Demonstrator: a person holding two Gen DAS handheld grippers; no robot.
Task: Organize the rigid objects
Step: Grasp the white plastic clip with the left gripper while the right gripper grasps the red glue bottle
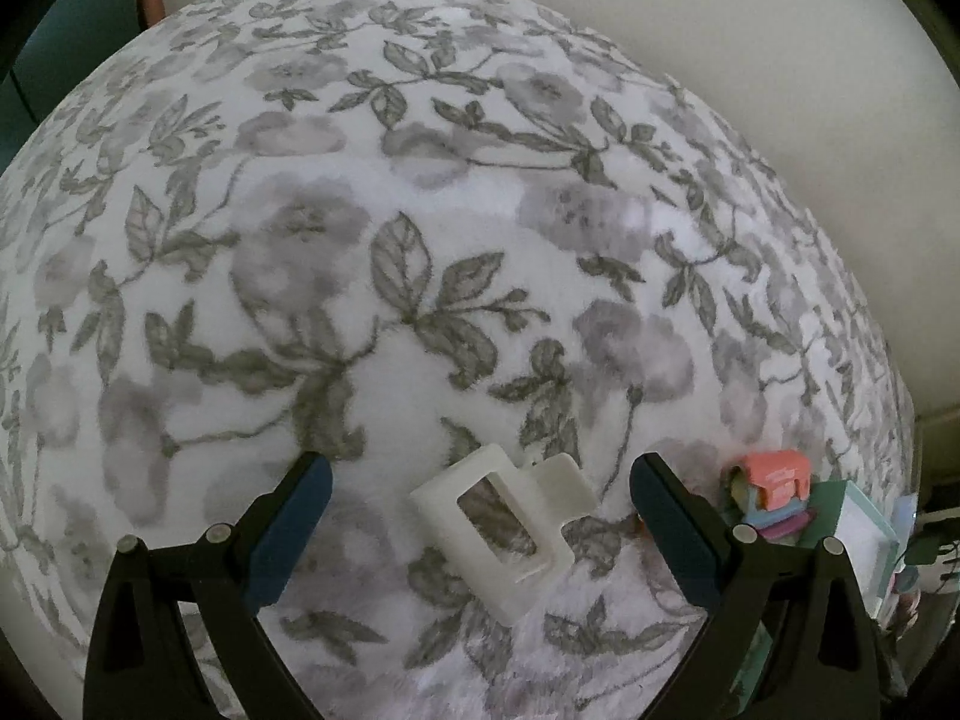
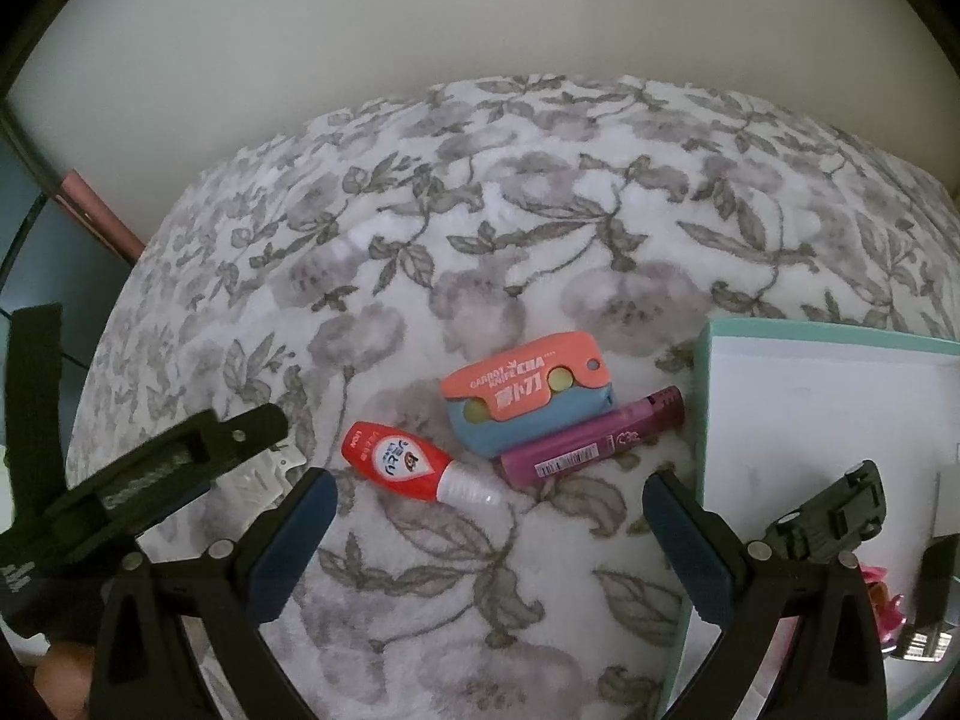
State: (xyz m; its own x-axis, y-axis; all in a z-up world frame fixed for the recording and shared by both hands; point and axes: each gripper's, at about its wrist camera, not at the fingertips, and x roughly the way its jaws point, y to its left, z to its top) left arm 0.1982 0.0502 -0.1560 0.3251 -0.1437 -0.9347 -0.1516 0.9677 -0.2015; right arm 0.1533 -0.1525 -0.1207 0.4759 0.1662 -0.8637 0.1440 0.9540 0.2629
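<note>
Pickup stage. Left claw wide open, straddling white plastic bracket on floral blanket. Right claw open, empty, nearest red bottle; teal-rimmed box alongside. Next, likely: lower, close on bracket.

a white plastic bracket with a rectangular window lies flat on the floral cloth. in the right view a red-and-white bottle lies on its side, beside an orange-and-blue carrot knife touching a purple lighter, next to a mint-rimmed white box.
</note>
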